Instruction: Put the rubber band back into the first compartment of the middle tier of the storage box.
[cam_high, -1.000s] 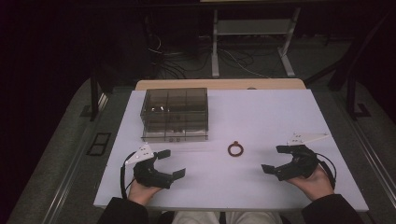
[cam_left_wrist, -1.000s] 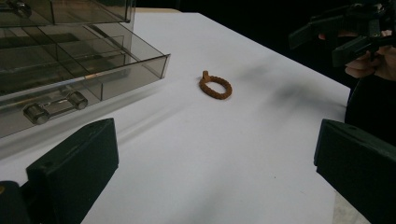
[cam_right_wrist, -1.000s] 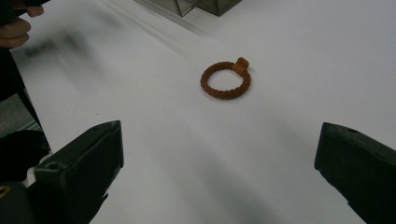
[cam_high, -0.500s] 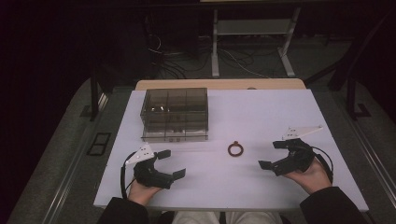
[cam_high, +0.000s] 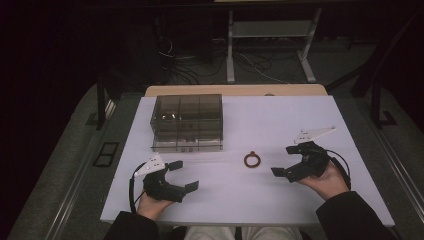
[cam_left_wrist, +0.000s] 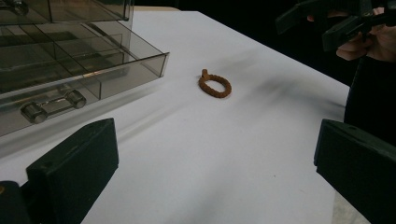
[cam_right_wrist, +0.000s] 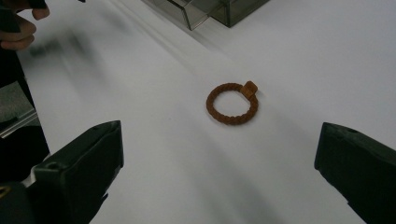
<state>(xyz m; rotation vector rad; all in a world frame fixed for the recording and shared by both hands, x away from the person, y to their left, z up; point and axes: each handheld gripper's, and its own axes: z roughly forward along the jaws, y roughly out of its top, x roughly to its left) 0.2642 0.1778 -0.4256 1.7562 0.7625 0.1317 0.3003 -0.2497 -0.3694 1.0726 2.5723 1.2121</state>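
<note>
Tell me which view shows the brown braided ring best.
The right gripper view: the ring lies close and sharp, its braid and small tab plain. The left gripper view shows it farther off, at a low angle. The high view shows it small, near the right tool.

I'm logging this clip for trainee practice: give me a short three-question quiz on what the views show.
1. True or false: the right claw is shut on the brown braided ring.
2. The ring lies: A) inside the drawer box; B) on the white table, between the two claws; C) on the floor.
3. Which claw is nearer the clear drawer box?

Key
1. False: its jaws stand open, the ring lying apart on the white table.
2. B.
3. The left claw.
</note>
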